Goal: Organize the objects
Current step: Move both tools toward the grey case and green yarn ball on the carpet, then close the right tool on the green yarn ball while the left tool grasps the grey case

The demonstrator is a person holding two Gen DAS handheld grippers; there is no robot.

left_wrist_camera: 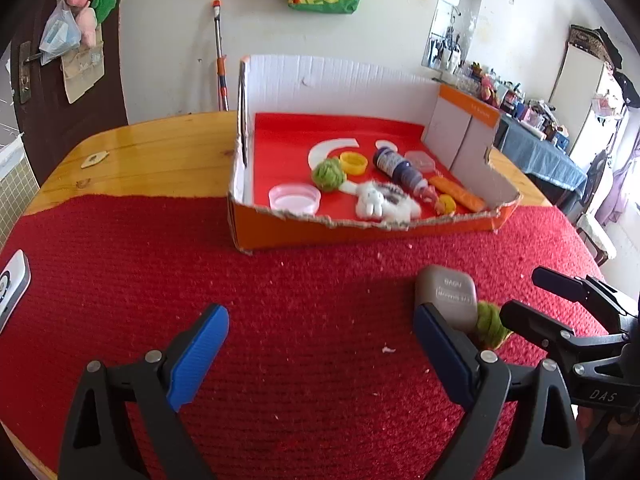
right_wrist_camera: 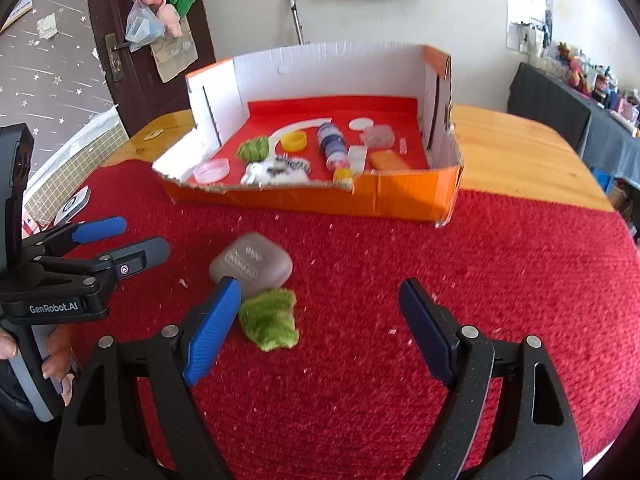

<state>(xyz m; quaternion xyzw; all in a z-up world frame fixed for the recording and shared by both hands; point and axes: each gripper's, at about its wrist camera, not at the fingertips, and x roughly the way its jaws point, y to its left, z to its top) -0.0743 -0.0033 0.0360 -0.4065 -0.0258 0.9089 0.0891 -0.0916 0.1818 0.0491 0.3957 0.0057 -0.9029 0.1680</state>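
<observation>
An orange cardboard box [left_wrist_camera: 360, 228] [right_wrist_camera: 400, 196] with a red floor stands on the red mat and holds a green yarn ball [left_wrist_camera: 328, 174], a yellow lid [left_wrist_camera: 353, 161], a purple bottle [left_wrist_camera: 396, 166], a white plush [left_wrist_camera: 376, 200], a pink lid [left_wrist_camera: 294, 198] and an orange piece [left_wrist_camera: 456, 194]. On the mat lie a grey case [right_wrist_camera: 252, 266] [left_wrist_camera: 446, 296] and a green yarn clump [right_wrist_camera: 270, 318] [left_wrist_camera: 490, 322]. My left gripper [left_wrist_camera: 320, 332] is open, with the case by its right finger. My right gripper [right_wrist_camera: 320, 308] is open, with the clump just inside its left finger.
A red mat [left_wrist_camera: 280, 288] covers the near part of a wooden table [left_wrist_camera: 160, 148]. A white device [left_wrist_camera: 12, 284] lies at the mat's left edge. A broom handle [left_wrist_camera: 219, 52] leans on the far wall. A cluttered blue-covered table [left_wrist_camera: 540, 148] stands at the right.
</observation>
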